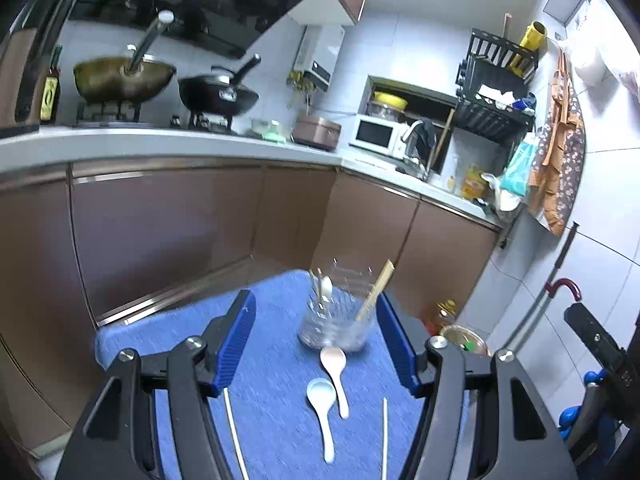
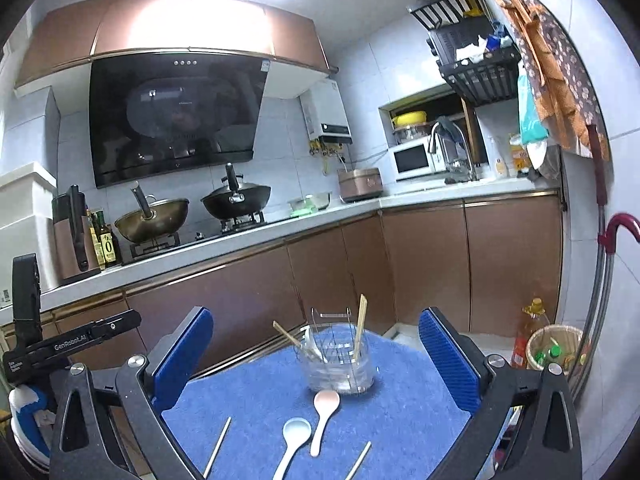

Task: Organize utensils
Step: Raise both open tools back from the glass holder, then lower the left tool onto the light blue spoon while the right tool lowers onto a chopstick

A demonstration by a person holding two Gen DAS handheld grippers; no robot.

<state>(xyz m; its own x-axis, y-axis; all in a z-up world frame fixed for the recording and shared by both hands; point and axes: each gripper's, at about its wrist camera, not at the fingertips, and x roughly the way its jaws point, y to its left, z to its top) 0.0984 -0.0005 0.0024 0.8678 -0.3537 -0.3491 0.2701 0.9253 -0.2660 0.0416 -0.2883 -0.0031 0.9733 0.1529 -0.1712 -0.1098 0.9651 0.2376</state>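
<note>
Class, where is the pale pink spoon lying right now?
In both wrist views the pale pink spoon lies on the blue mat, its bowl just before the clear plastic holder, right of the light blue spoon.

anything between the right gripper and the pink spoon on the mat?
Nothing visible. The right gripper is open and empty; the pink spoon lies bare on the blue mat, clear jar just behind its bowl, blue spoon alongside.

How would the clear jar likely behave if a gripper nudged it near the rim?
The jar looks thin, clear plastic, so probably light. Chopsticks lean above its rim, so it may tip. The blue cloth would likely resist sliding.
</note>
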